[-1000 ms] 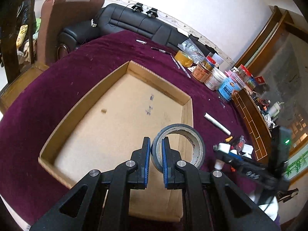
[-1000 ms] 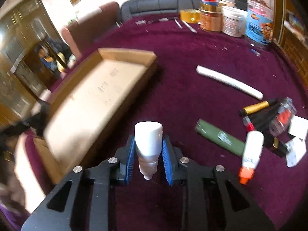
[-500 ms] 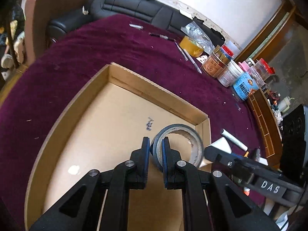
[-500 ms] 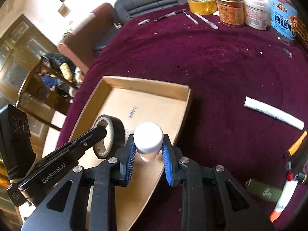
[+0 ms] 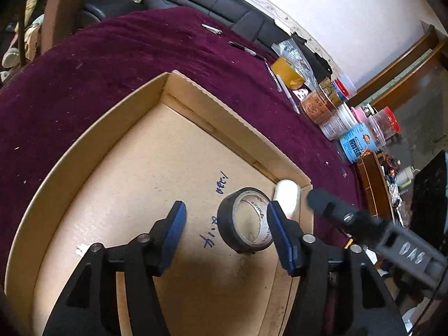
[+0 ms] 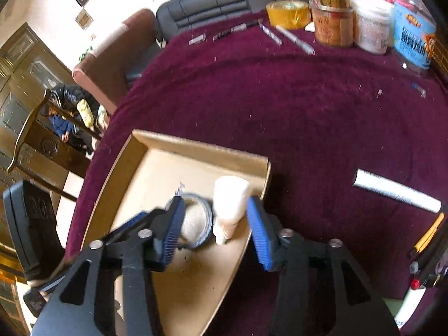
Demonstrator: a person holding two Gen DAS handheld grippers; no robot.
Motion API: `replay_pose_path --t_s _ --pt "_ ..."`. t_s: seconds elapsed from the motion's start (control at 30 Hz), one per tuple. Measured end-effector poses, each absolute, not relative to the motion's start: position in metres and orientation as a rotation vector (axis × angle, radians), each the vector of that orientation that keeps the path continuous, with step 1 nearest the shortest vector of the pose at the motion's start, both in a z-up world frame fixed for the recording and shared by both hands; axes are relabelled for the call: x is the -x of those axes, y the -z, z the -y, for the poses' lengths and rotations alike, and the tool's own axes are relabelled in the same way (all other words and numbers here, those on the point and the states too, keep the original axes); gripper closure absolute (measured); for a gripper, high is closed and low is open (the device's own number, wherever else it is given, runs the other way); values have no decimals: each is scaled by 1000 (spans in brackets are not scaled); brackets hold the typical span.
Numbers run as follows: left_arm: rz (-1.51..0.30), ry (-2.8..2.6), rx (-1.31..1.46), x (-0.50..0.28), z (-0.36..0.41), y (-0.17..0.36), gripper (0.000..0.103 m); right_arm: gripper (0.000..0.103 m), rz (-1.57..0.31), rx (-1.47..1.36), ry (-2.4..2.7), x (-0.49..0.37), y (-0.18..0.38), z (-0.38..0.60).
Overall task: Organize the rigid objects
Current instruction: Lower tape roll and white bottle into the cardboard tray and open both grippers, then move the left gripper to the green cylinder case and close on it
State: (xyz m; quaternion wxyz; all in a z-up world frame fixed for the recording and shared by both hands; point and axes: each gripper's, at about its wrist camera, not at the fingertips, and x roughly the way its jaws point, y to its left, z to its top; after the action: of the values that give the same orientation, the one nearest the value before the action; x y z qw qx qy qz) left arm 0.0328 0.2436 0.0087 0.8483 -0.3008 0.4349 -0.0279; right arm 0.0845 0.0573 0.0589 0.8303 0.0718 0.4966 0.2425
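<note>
Seemingly black tape roll (image 5: 245,220), pale core

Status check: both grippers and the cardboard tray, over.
Left gripper and right gripper both opening, pads clear. Black tape roll and white bottle lie loose inside the cardboard tray. Nothing in the way.

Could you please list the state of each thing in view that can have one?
Black tape roll: lying flat in the tray, released.
White bottle: on its side in the tray corner, released.
Cardboard tray: open-topped.
Left tongs: opening, gripping nothing.
Right tongs: opening, gripping nothing.
</note>
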Motion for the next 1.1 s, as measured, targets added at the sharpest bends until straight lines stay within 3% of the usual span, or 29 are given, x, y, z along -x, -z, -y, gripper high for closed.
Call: replay_pose_path --t_s 0.33,0.53,0.7,0.77,0.8,0.83,0.9,1.1 --pt "-913 -2 565 -14 -229 -11 47 51 -963 -171 -473 -46 -79 -9" --pt "-899 29 585 6 -225 -12 41 52 -914 -201 -417 -5 -86 55" --pt "-845 91 623 23 -225 -33 41 52 -752 -137 -264 38 -111 119" --pt "-779 128 588 40 -214 -58 40 38 -666 -80 -182 54 -121 138" --pt "-747 143 546 48 -203 -73 39 17 -623 -55 -140 60 -124 146" --pt "-726 153 506 54 -193 -85 33 11 -587 -42 -112 65 -124 155" --pt "-700 188 433 64 -167 -103 17 11 -602 -64 -78 58 -117 175" --pt "-806 312 284 65 -79 -93 15 11 -703 -268 -29 35 -70 229"
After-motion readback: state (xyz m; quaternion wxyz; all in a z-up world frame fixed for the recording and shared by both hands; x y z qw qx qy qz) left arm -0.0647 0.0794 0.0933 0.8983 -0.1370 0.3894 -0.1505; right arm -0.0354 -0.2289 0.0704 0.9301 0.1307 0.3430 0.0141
